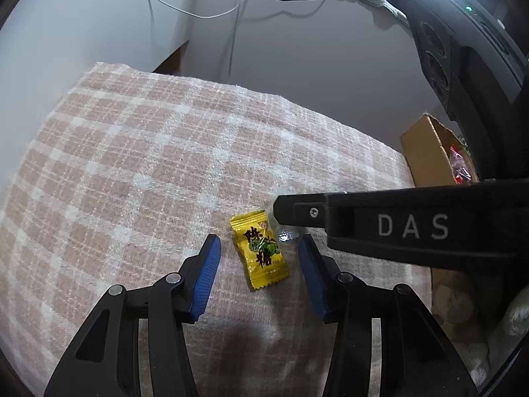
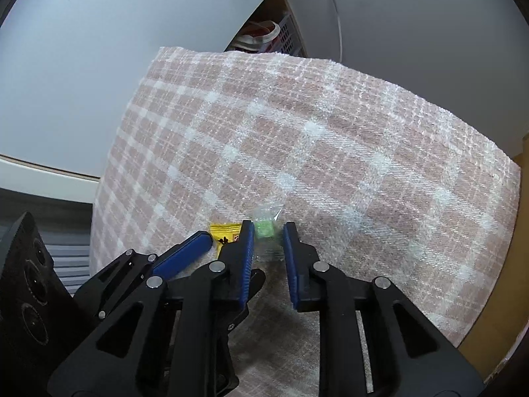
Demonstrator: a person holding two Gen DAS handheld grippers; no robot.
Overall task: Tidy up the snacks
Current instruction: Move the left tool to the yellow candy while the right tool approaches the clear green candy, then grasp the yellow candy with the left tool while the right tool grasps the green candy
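Observation:
A yellow candy packet with black characters lies flat on the pink checked cloth. My left gripper is open, its blue pads on either side of the packet, not touching it. A clear wrapper with a green candy lies just right of the yellow packet. My right gripper is open and straddles the green candy, jaws close to its sides. In the left wrist view the right gripper's black body covers most of that clear wrapper.
A cardboard box holding red-wrapped snacks stands off the cloth's right edge. Cables hang on the wall behind. A shelf with a basket shows beyond the cloth's far edge. The cloth's left side drops to a white surface.

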